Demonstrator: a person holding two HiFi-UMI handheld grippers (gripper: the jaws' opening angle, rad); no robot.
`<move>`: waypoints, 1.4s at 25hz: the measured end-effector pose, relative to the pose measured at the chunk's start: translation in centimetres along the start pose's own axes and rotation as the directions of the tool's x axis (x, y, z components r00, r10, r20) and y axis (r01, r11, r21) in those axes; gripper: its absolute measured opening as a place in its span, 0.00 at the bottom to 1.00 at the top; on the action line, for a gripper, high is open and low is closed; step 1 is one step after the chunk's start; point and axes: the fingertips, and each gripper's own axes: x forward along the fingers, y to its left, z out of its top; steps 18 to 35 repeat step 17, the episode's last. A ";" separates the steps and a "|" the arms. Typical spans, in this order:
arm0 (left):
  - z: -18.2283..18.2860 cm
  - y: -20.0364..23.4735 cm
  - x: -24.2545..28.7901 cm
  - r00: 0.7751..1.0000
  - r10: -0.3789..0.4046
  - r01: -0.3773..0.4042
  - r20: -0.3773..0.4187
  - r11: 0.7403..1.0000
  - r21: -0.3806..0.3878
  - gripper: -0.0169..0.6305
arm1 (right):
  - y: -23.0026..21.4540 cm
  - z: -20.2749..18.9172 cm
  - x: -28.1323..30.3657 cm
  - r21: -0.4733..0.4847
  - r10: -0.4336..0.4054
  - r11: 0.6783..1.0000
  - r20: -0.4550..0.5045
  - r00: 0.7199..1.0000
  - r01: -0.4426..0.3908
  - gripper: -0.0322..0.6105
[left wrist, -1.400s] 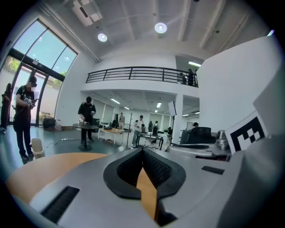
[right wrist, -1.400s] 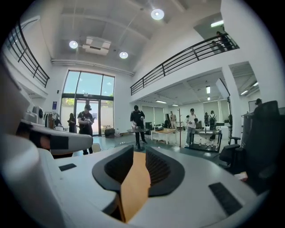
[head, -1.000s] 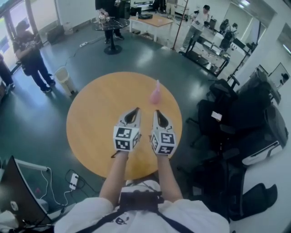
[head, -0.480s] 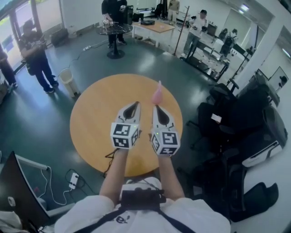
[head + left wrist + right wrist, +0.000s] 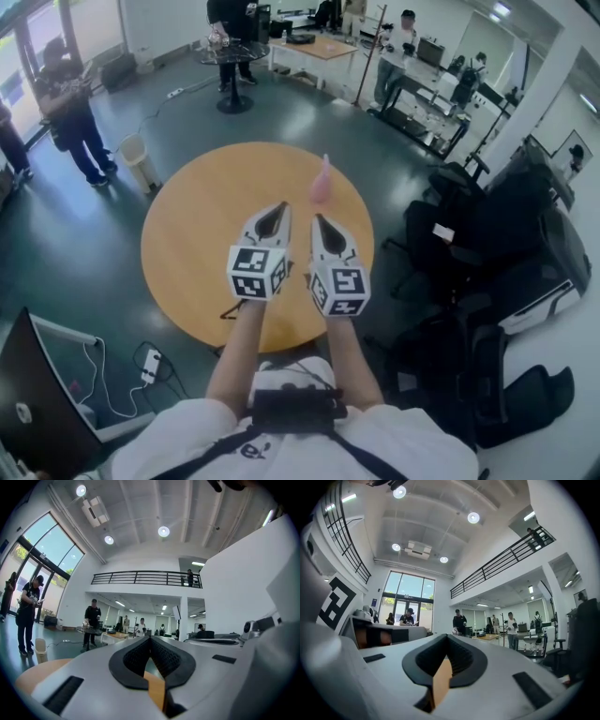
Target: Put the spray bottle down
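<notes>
A pink spray bottle [image 5: 322, 181] stands upright on the round wooden table [image 5: 202, 225], near its far right edge. Nothing holds it. My left gripper [image 5: 278, 207] and right gripper [image 5: 317, 218] hover side by side over the table's near half, pointing level toward the bottle and a little short of it. In the left gripper view the left gripper [image 5: 150, 638] is shut with nothing between its pads. The right gripper [image 5: 447, 637] is shut and empty in the right gripper view too. Neither gripper view shows the bottle.
Black office chairs and bags [image 5: 487, 244] crowd the floor right of the table. A small white bin [image 5: 134, 155] stands to its far left, with people [image 5: 66, 103] beyond. A dark monitor [image 5: 37, 394] and cables lie at the lower left.
Both grippers have risen a little above the table, still side by side. The pink bottle stands in the same spot.
</notes>
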 end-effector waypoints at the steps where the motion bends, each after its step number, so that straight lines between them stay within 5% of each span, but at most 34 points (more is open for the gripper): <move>1: 0.0 -0.2 0.0 1.000 -0.002 0.002 0.002 1.000 -0.002 0.05 | -0.3 0.1 -0.2 -0.004 -0.007 1.000 0.002 1.000 0.007 0.09; 35: 0.2 -0.9 -0.5 1.000 0.009 -0.009 0.006 1.000 -0.016 0.05 | -1.8 -0.9 -1.7 -0.011 -0.038 0.999 -0.029 0.999 0.038 0.09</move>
